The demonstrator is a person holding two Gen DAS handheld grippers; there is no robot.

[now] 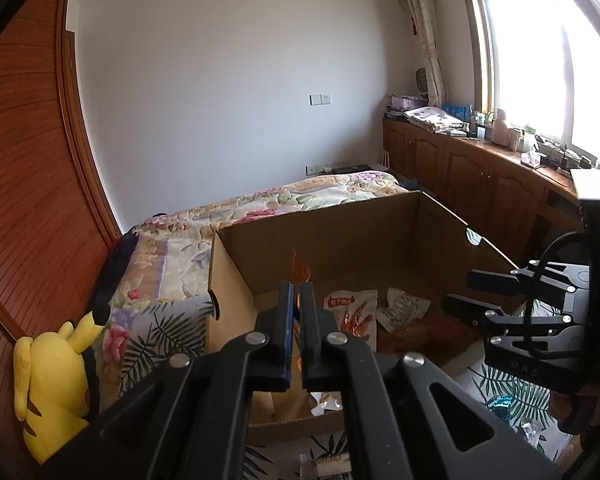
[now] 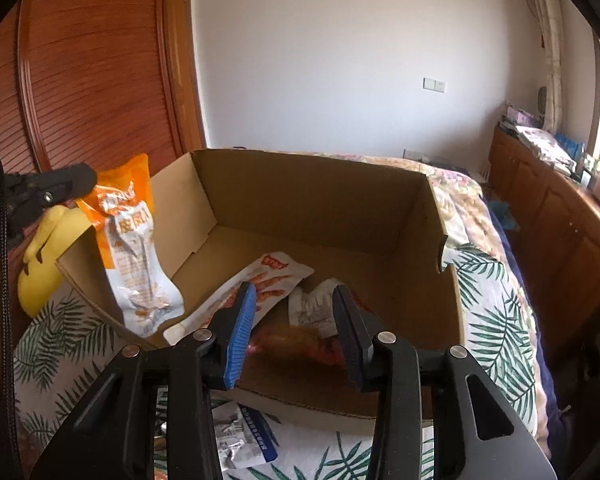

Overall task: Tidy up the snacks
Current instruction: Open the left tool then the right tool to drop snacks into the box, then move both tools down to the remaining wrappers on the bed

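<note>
Over the cardboard box's left wall, the left gripper pinches an orange-and-white snack packet by its top; packet hangs inside. Right gripper spread wide, holding nothing, above a reddish packet on the box floor. Two white packets just ahead of its fingers.

Left gripper's fingers hide most of the orange packet; lower centre, the reddish snack in the box is a blur.
</note>
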